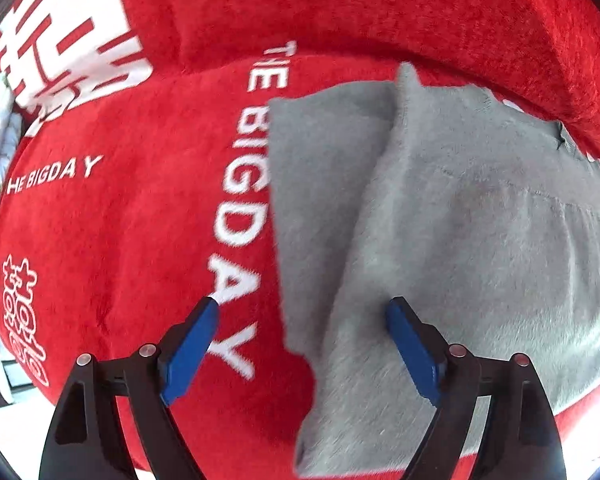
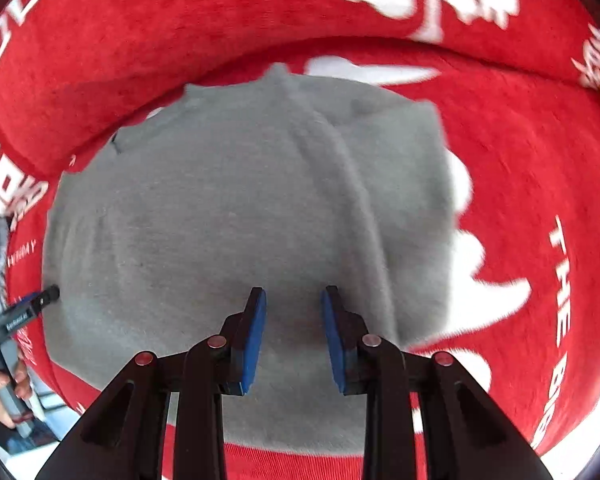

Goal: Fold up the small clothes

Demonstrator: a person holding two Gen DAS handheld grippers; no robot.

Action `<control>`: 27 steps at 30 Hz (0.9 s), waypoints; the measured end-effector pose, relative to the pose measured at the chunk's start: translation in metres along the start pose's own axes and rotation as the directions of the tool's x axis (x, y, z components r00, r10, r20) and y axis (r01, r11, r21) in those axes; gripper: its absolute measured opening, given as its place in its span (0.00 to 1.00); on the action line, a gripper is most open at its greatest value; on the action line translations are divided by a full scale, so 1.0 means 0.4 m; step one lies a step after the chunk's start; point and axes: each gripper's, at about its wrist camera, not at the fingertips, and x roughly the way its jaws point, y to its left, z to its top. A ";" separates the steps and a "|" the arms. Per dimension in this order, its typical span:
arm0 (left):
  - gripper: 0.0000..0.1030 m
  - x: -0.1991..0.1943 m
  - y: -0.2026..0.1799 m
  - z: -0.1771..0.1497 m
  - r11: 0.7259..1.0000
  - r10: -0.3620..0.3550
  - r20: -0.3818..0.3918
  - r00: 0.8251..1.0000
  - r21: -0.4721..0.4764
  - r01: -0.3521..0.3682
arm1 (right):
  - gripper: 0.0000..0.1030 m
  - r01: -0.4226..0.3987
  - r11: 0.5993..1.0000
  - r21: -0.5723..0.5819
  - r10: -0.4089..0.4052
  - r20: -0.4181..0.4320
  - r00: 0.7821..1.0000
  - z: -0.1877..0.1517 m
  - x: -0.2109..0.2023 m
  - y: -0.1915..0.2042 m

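A red plush cover [image 1: 132, 240] printed with white lettering — "THE BIG DAY" among it — spreads under everything, with a raised red fold [image 1: 420, 12] running along its far side. On it lies the grey garment [image 1: 460, 240], a small fuzzy piece laid flat, with one flap doubled over so that a ridge runs across it from the far edge toward the near one.

In the left wrist view, the left tool [image 1: 302, 304] hangs above the garment's left border with its blue pads wide apart: one pad [image 1: 192, 352] is over the red cover left of the garment, the other over the grey cloth. Nothing is between them.

In the right wrist view, the right tool [image 2: 293, 292] hovers over the near middle of the garment, just left of the ridge. Its pads [image 2: 254, 336] stand a little apart, with nothing pinched between them — the cloth below looks flat. At the garment's left edge the left tool's tip shows, and a hand [image 2: 4, 392] grips its handle.
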 end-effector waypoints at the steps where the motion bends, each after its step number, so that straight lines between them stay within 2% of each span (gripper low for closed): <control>1: 0.84 -0.006 0.011 -0.005 1.000 -0.001 -0.010 1.000 -0.013 0.001 | 0.33 -0.009 1.000 0.018 0.009 0.000 1.000 -0.006 -0.008 -0.010; 2: 0.84 -0.009 0.023 -0.010 1.000 -0.005 -0.016 1.000 -0.024 0.005 | 0.33 -0.023 0.999 0.036 0.023 0.004 1.000 -0.016 -0.021 -0.020; 5: 0.84 -0.022 0.047 -0.034 0.998 -0.014 -0.039 0.999 -0.054 0.012 | 0.46 -0.061 0.994 0.087 0.061 0.006 0.998 -0.019 -0.061 -0.065; 7: 0.84 -0.021 0.064 -0.048 0.998 -0.009 -0.051 0.999 -0.059 0.006 | 0.53 -0.099 0.986 0.136 0.100 -0.004 0.995 -0.056 -0.078 -0.081; 10: 0.84 -0.012 0.072 -0.072 0.998 -0.010 -0.073 0.997 -0.066 0.005 | 0.54 -0.137 0.959 0.247 0.149 -0.028 0.988 -0.116 -0.088 -0.119; 13: 0.84 0.007 0.080 -0.084 0.997 -0.008 -0.092 0.996 -0.071 0.002 | 0.53 -0.135 0.923 0.360 0.159 -0.040 0.986 -0.165 -0.072 -0.162; 14: 0.84 0.008 0.083 -0.083 0.997 -0.014 -0.094 0.995 -0.083 0.006 | 0.52 -0.131 0.910 0.394 0.159 -0.040 0.986 -0.172 -0.063 -0.173; 15: 0.84 0.005 0.083 -0.080 0.996 -0.012 -0.093 0.996 -0.088 0.003 | 0.45 -0.120 0.900 0.419 0.152 -0.043 0.987 -0.177 -0.061 -0.189; 16: 0.84 0.000 0.082 -0.076 0.996 -0.006 -0.089 0.996 -0.088 -0.002 | 0.31 -0.097 0.891 0.444 0.135 -0.055 0.989 -0.185 -0.058 -0.208; 18: 0.84 -0.027 0.080 -0.060 0.996 0.005 -0.053 0.999 -0.084 -0.009 | 0.13 -0.049 0.887 0.458 0.094 -0.076 0.993 -0.186 -0.047 -0.222; 19: 0.84 -0.047 0.079 -0.043 0.996 -0.010 -0.024 1.000 -0.084 0.008 | 0.12 -0.031 0.888 0.458 0.076 -0.080 0.994 -0.188 -0.051 -0.225; 20: 0.81 -0.062 0.082 -0.022 0.995 -0.041 0.003 0.999 -0.085 0.041 | 0.12 -0.022 0.891 0.453 0.063 -0.077 0.995 -0.189 -0.059 -0.223; 21: 0.69 -0.078 0.081 -0.003 0.993 -0.075 0.030 0.997 -0.084 0.078 | 0.12 -0.008 0.899 0.438 0.044 -0.072 0.996 -0.191 -0.070 -0.217; 23: 0.53 -0.100 0.067 0.037 0.988 -0.138 0.058 0.989 -0.068 0.142 | 0.16 0.003 0.919 0.395 0.019 -0.053 0.998 -0.197 -0.101 -0.201; 24: 0.49 -0.105 0.058 0.057 0.982 -0.177 0.064 0.982 -0.058 0.181 | 0.16 -0.009 0.925 0.380 0.027 -0.041 0.999 -0.196 -0.112 -0.192; 27: 0.40 -0.108 0.012 0.120 0.948 -0.316 0.086 0.945 -0.006 0.318 | 0.16 -0.048 0.938 0.343 0.062 -0.032 0.998 -0.177 -0.113 -0.147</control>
